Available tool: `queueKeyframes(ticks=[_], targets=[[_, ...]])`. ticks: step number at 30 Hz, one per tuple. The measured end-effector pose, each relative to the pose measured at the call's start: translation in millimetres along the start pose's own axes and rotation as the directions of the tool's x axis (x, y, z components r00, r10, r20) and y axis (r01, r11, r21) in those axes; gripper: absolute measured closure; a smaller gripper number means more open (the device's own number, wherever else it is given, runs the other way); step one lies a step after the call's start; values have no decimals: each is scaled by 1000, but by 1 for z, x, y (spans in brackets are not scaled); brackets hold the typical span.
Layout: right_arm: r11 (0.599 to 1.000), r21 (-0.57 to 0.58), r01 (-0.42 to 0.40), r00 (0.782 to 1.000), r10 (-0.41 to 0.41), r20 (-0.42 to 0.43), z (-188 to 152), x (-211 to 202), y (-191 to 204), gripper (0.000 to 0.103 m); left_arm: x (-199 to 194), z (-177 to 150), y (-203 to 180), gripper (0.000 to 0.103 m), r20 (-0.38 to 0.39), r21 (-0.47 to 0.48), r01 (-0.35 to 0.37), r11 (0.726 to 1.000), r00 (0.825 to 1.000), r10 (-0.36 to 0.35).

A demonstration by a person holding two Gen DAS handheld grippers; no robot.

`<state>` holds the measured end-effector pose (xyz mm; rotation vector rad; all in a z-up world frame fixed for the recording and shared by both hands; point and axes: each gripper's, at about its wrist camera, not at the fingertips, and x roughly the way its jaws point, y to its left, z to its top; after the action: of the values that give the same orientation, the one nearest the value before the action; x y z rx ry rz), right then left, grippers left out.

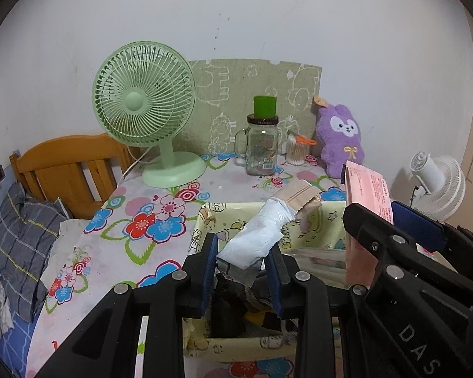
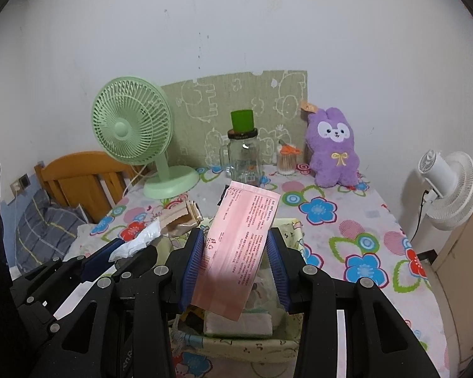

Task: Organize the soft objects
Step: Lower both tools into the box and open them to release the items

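My left gripper (image 1: 241,271) and right gripper (image 2: 238,271) are matte black plastic linkages with round silver screw heads. Ribbed blue pads line their fingers. Beside the left gripper, white letters mark the right one's arm.

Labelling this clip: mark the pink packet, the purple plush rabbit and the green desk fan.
pink packet (image 2: 239,252), right wrist view, middle of its printed face.
purple plush rabbit (image 2: 334,157), right wrist view, chest by the yellow bow.
green desk fan (image 1: 135,101), left wrist view, hub of the grille.
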<state>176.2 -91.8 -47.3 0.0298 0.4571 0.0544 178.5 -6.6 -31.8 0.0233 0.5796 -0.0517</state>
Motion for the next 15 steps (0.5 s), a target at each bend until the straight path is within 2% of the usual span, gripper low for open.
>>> queueKeyframes(ticks=[4,8,12,13,15], targets=[[1000,-4,-10,1000,10,-25,-3,15,1,59,12,-2,0,71,-12,12,-30,999,999,30],[1000,-14,-8,999,7,-53,-7,28,3,59,22,-6,1,70,-38,11,-30,999,999,31],[1000,-17,-14,997,12,-75,-11,36,4,59,29,-12,0,60,-74,33,-41,999,996,43],[1000,-17,-14,997,12,-79,-11,38,4,59,30,-13,0,52,-81,33,-38,999,996,41],[1000,-15,-16,996,15,-85,-12,40,4,59,30,-14,0,48,-87,33,-22,999,996,25]])
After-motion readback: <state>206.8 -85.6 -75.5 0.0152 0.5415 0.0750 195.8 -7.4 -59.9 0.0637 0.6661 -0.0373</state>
